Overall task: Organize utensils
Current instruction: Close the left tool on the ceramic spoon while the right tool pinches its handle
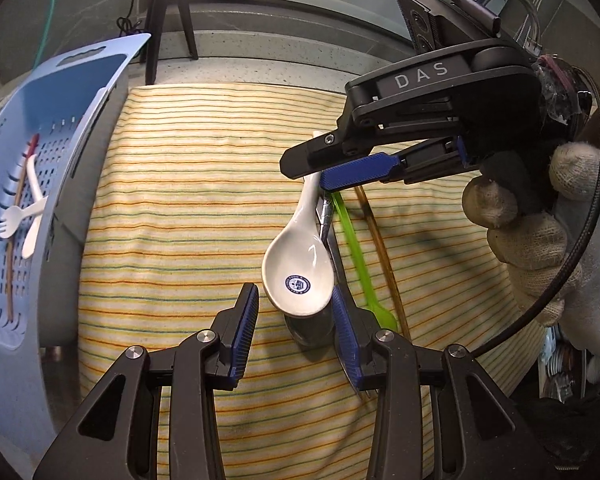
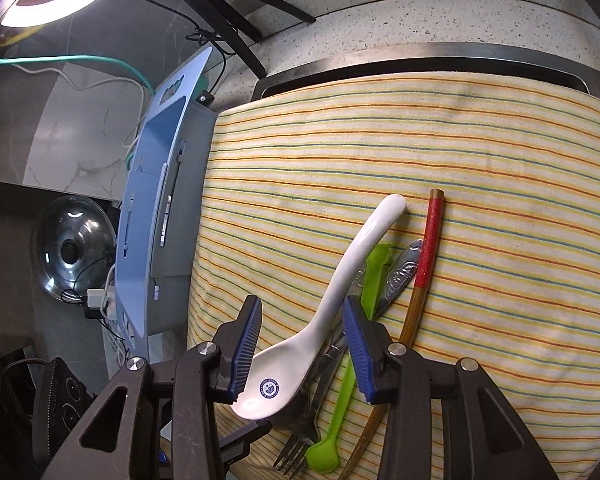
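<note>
While both tools hang over the pile, most of the sorting looks undone. Left tool (image 1: 294,312): jaws part-open, white ceramic spoon (image 1: 296,264) bowl between the pads, w/ a gap on the left side, so prob. not gripped yet. Right tool (image 2: 300,344): jaws closing, same spoon's neck betw. them; can't see the pads pressing on it.

Done so far, judging by the layout: blue basket (image 1: 4,184), off to the left tool's left, already holds a white plastic fork (image 1: 14,216), another white plastic piece crossed over it, and a red-tipped chopstick (image 1: 18,200).

Left to do: the ceramic spoon, a green plastic spoon (image 2: 332,412), a metal fork (image 2: 300,440), an embossed metal handle (image 2: 400,276) and a second chopstick (image 2: 424,272), all bunched under and just right of the right tool on the striped cloth (image 1: 180,184) covering the worktop.

Writing: "DAS" on the right tool's body in the left view. Blue round emblem in the spoon bowl; its lettering is too small to read.
</note>
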Tool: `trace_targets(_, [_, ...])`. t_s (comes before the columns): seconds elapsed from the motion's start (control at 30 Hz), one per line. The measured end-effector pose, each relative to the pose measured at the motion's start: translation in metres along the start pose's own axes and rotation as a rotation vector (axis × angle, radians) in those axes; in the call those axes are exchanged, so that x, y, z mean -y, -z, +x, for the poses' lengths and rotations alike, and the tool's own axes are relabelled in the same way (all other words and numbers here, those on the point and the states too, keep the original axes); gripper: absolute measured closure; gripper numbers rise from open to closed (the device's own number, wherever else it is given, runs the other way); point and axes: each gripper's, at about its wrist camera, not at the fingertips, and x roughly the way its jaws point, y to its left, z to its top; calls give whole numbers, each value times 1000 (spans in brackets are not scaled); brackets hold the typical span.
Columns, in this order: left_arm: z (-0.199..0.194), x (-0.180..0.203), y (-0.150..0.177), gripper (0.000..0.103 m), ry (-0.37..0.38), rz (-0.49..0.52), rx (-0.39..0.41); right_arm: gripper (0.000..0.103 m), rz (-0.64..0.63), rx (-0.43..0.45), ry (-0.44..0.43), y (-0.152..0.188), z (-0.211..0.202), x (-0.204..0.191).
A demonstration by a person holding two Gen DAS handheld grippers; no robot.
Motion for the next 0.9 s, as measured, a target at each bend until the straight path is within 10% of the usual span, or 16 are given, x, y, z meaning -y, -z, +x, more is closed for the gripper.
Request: trace_targets(0.9, [-2, 15, 1, 58, -22, 48, 8, 91, -2, -20, 57, -4, 14, -1])
